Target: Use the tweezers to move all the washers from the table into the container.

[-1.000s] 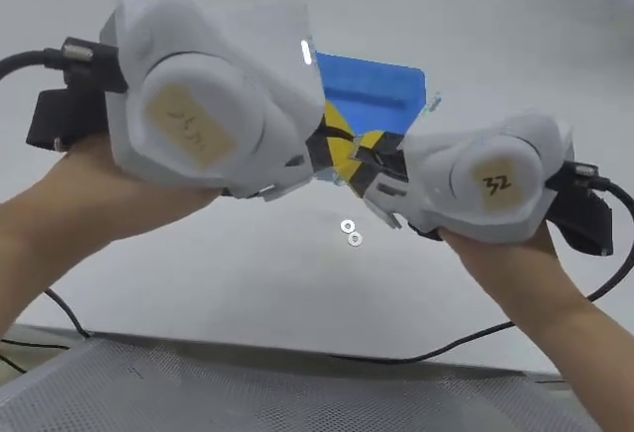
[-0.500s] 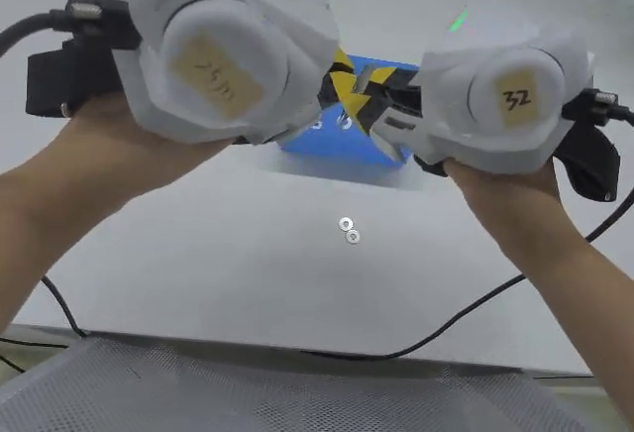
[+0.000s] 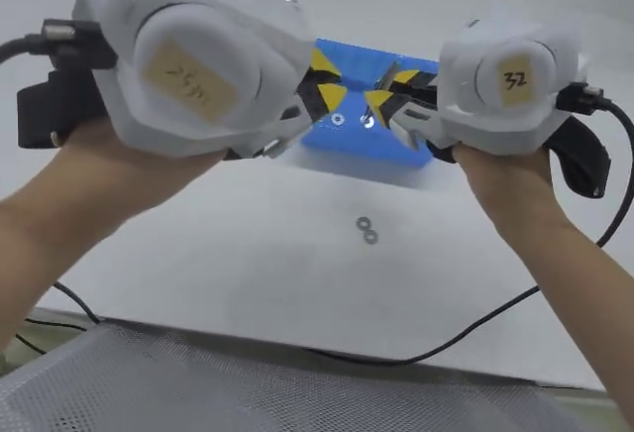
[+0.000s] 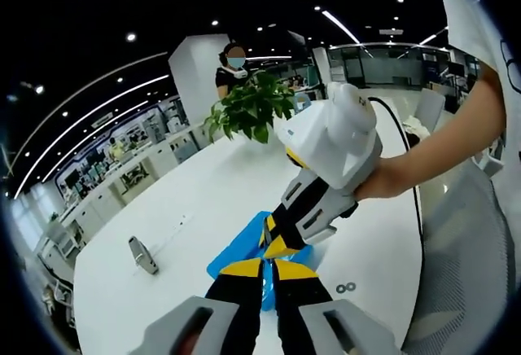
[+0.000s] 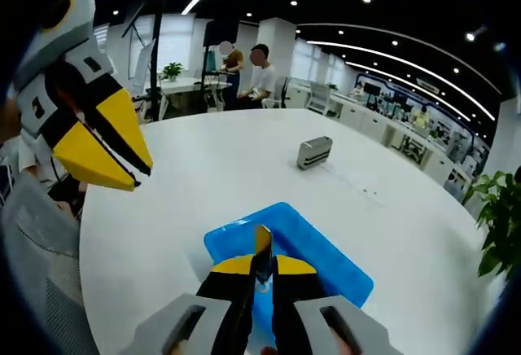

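In the head view both grippers are held up over the white worktop (image 3: 228, 254), above a blue container (image 3: 396, 150) that sits well back on it. The left gripper (image 3: 322, 90) has its yellow-tipped jaws brought together with nothing seen between them. The right gripper (image 3: 381, 105) faces it from close by. Two washers (image 3: 364, 224) lie touching each other on the worktop in front of the container, and two more small rings (image 3: 338, 120) show inside it. In the left gripper view the left gripper's own jaws meet at the tips over the container's near corner. The right gripper reaches in from the right, and the pair of washers lies just beside the container. In the right gripper view that gripper's jaws are pinched onto the tweezers (image 5: 262, 245), whose thin tip stands up over the container. A small grey box (image 5: 315, 151) sits farther back on the worktop.
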`<state>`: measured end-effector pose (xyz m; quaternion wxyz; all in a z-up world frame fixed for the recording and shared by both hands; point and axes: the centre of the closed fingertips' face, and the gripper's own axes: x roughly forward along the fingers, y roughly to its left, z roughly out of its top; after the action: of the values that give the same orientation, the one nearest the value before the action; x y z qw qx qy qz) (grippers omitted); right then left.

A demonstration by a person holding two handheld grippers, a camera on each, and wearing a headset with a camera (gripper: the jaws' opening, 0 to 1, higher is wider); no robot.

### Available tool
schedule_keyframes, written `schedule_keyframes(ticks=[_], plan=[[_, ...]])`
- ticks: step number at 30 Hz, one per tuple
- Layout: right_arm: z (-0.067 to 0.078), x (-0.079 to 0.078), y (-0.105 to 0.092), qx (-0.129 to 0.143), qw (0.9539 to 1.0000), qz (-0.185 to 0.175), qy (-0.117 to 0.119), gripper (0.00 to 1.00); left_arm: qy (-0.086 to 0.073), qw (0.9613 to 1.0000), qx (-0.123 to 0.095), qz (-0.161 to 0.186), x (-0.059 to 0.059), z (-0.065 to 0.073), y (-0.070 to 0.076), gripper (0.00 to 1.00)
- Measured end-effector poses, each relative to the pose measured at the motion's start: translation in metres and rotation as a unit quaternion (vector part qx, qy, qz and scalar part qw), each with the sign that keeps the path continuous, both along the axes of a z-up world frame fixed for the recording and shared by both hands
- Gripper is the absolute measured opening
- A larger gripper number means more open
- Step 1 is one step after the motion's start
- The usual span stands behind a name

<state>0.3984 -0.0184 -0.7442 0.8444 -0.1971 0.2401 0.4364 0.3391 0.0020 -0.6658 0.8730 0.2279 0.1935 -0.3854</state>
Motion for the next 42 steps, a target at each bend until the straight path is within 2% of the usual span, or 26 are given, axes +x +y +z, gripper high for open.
schedule_keyframes(ticks=[7, 11, 16, 19, 22, 28, 33, 38, 42], plan=[[-0.016, 0.000, 0.004, -0.004, 0.9999, -0.004, 0.017, 0.03, 0.014, 0.9995, -0.018, 0.020, 0.000, -0.003, 0.005, 0.08], [-0.019, -0.001, 0.005, -0.005, 0.9998, -0.005, 0.020, 0.03, 0.021, 0.9989, -0.031, 0.028, 0.001, -0.003, 0.006, 0.16], [-0.025, -0.003, 0.002, -0.009, 0.9996, -0.010, 0.026, 0.04, 0.022, 0.9983, -0.043, 0.033, 0.004, -0.001, 0.003, 0.23], [-0.025, -0.004, 0.002, -0.002, 0.9996, -0.015, 0.025, 0.04, 0.022, 0.9983, -0.044, 0.032, 0.006, 0.000, 0.002, 0.24], [-0.026, -0.004, -0.001, -0.006, 0.9994, -0.023, 0.026, 0.05, 0.022, 0.9983, -0.044, 0.031, 0.007, 0.000, 0.000, 0.26], [-0.005, -0.010, -0.002, 0.002, 0.9997, -0.026, 0.002, 0.04, 0.020, 0.9986, -0.044, 0.020, 0.008, 0.003, -0.009, 0.26], [0.016, -0.022, 0.000, -0.002, 0.9995, -0.011, -0.031, 0.04, 0.012, 0.9989, -0.045, 0.005, 0.010, 0.010, -0.021, 0.24], [0.027, -0.036, -0.001, -0.009, 0.9989, 0.001, -0.047, 0.04, 0.010, 0.9988, -0.043, -0.019, 0.008, 0.012, -0.037, 0.20], [0.027, -0.047, -0.002, -0.013, 0.9987, 0.009, -0.049, 0.04, 0.013, 0.9984, -0.039, -0.040, 0.001, 0.009, -0.045, 0.11]])
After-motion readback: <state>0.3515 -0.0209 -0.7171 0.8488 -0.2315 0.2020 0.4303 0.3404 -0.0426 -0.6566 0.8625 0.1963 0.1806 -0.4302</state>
